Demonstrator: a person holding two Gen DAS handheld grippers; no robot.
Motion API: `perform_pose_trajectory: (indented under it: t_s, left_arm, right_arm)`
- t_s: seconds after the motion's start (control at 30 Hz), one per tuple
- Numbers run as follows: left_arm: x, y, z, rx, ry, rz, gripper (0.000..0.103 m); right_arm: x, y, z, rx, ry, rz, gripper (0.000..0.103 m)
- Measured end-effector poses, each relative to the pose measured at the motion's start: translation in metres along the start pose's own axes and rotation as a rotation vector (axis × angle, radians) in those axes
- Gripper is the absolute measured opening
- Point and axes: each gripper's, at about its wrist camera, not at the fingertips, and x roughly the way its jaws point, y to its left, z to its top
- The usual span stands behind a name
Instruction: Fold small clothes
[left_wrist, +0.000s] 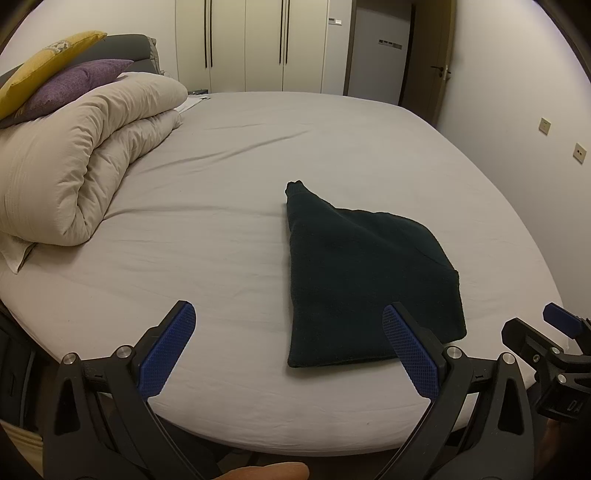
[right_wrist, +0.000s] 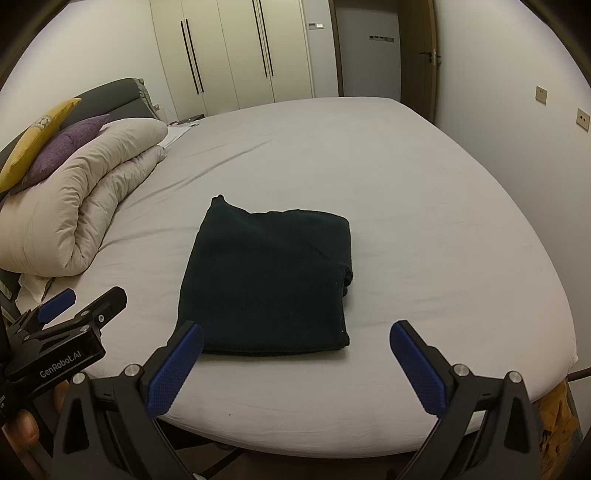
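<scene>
Both tools, left (left_wrist: 290, 345) and right (right_wrist: 295, 363), spread apart, holding nothing | garment (right_wrist: 266, 280) lies on bed (right_wrist: 424, 240) near front edge, already folded compact | remaining: probably only one corner sticking out.

One dark folded garment (right_wrist: 264, 284); two cushions (left_wrist: 74, 83); one duvet (left_wrist: 85, 155)

Folded garment (right_wrist: 266, 280) lies on the bed (right_wrist: 424, 240); rolled duvet (right_wrist: 74, 206) far left.

Dark garment (right_wrist: 266, 280) looks like matt, fuzzy knit cloth; bed (right_wrist: 424, 236) sheet smooth matt fabric; hand-held gripper pads (right_wrist: 173, 369) textured blue plastic
</scene>
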Motion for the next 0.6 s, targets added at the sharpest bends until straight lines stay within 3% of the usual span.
perform_pose_trajectory:
  t_s: [0.6]
  left_arm:
    - [0.0015,0.0023,-0.0019,-0.004,0.008,-0.006,0.103]
  right_arm:
    - [0.0006,-0.0012,-0.0004,0.001,0.002,0.003,0.103]
